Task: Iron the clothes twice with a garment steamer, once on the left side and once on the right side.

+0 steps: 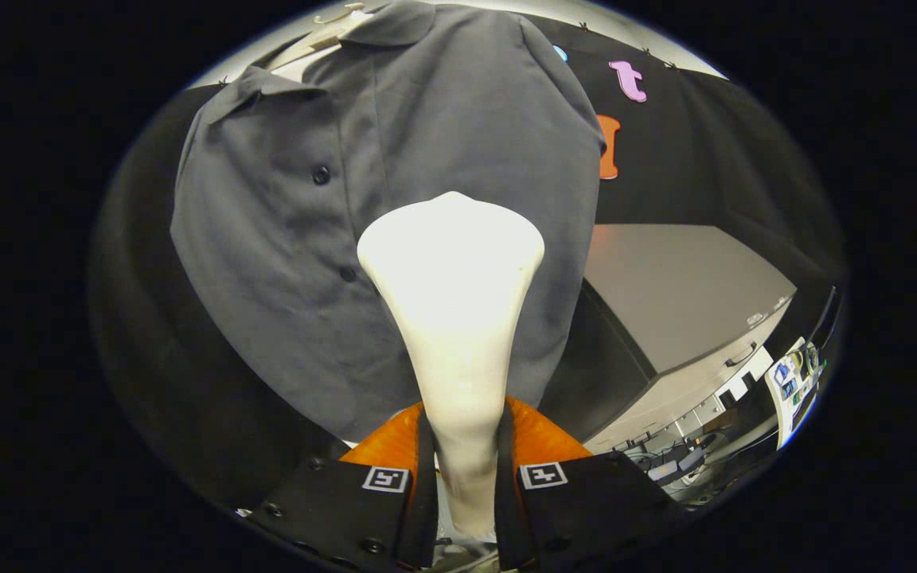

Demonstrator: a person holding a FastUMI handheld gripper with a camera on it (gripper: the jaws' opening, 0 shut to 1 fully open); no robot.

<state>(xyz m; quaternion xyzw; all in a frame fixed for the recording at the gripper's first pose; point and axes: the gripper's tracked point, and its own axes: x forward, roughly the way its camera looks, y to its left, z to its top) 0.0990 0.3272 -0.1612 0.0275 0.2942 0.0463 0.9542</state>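
A white garment steamer (454, 318) stands up between my fingers, and my gripper (462, 446) is shut on its narrow handle. Its wide head flares out in front of a grey button-up shirt (299, 255) that hangs on a hanger (331, 24) against the booth's black wall. The head lies over the shirt's right half, just right of the button placket. I cannot tell whether the head touches the cloth. Two dark buttons show to the left of the steamer.
A grey table top (665, 294) lies beyond the shirt on the right, with its front edge running down toward my fingers. Cables, boxes and a lit screen (793, 382) crowd the floor area past that table.
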